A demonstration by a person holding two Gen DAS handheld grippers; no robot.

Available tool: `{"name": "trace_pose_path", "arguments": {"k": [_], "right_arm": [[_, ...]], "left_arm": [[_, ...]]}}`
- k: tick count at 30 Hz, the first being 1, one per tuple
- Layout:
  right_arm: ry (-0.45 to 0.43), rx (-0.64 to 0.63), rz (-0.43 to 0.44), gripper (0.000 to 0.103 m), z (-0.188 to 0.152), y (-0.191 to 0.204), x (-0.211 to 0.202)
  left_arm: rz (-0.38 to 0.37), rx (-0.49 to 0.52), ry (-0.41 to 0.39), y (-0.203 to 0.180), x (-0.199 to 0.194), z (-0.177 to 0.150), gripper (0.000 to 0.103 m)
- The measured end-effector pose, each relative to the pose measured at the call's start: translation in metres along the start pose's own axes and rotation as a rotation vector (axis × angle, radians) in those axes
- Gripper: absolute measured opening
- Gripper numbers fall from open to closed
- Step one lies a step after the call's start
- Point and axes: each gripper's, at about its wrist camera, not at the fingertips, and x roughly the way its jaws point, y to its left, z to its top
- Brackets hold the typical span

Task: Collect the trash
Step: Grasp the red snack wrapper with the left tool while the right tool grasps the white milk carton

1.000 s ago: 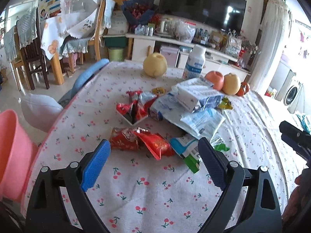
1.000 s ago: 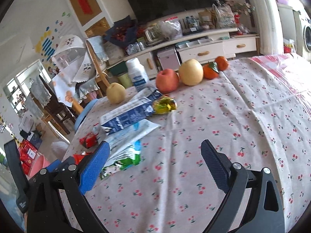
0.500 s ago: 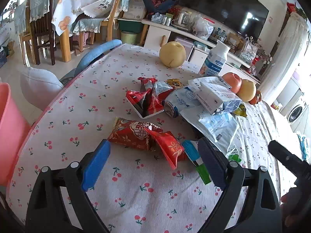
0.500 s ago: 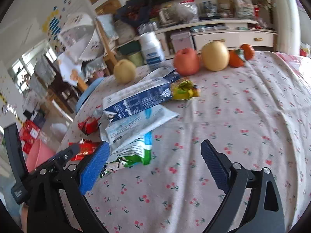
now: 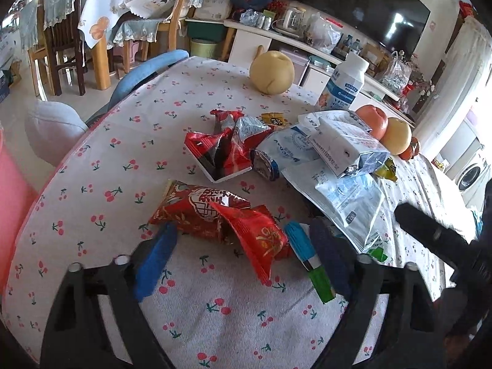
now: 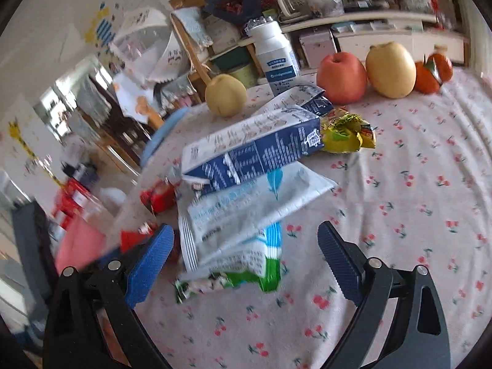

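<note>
A: The left gripper (image 5: 243,255) points down at the table, and its jaws have just been closing. The red snack wrappers (image 5: 227,218) lie between the blue pads, but the pads do not press on them; there is a gap on each side.

B: And the right gripper (image 6: 246,258)?

A: Its jaws stand wide apart with nothing held. The lower end of the white and blue bag (image 6: 233,218) and the green and white wrapper (image 6: 246,273) under it lie between its fingers.

B: What does one camera show that the other does not?

A: The left view shows the opened red packet on a small white tray (image 5: 221,153) behind the red wrappers, and the pink bin (image 5: 12,196) beside the table edge. The right view shows the yellow-green wrapper (image 6: 344,132) clearly, next to the milk carton (image 6: 255,150), and all the fruit: a pear (image 6: 226,98), an apple (image 6: 341,77), a second pear (image 6: 390,69), a tangerine (image 6: 433,72).

B: How does the trash look?

A: Crumpled and empty. The carton lies on its side, its top torn open, on the flat white bag. All of it rests on the cherry-print tablecloth (image 5: 123,160), near the middle.
</note>
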Motion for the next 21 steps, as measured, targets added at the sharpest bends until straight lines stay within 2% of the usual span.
{"name": "trace_pose_path", "arguments": {"k": [4, 5, 7, 10, 12, 18, 21], "right_arm": [[-0.016, 0.117, 0.092, 0.094, 0.014, -0.018, 0.007], [-0.025, 0.124, 0.087, 0.094, 0.018, -0.019, 0.008], [-0.046, 0.129, 0.073, 0.094, 0.026, -0.024, 0.010], [-0.065, 0.126, 0.067, 0.094, 0.036, -0.030, 0.011], [-0.088, 0.092, 0.029, 0.094, 0.046, -0.032, 0.010], [-0.102, 0.061, 0.025, 0.094, 0.067, -0.037, 0.019], [-0.071, 0.033, 0.010, 0.094, 0.073, -0.039, 0.034]], "left_arm": [[-0.009, -0.013, 0.003, 0.002, 0.003, 0.001, 0.077], [-0.015, -0.017, -0.003, 0.002, 0.003, 0.002, 0.076], [-0.020, -0.020, -0.008, 0.002, 0.003, 0.003, 0.065], [-0.032, -0.022, -0.010, 0.003, 0.005, 0.004, 0.056], [-0.040, -0.021, -0.007, 0.003, 0.006, 0.004, 0.049], [-0.057, -0.010, -0.013, 0.004, 0.007, 0.004, 0.043], [-0.060, -0.004, -0.014, 0.005, 0.007, 0.004, 0.042]]}}
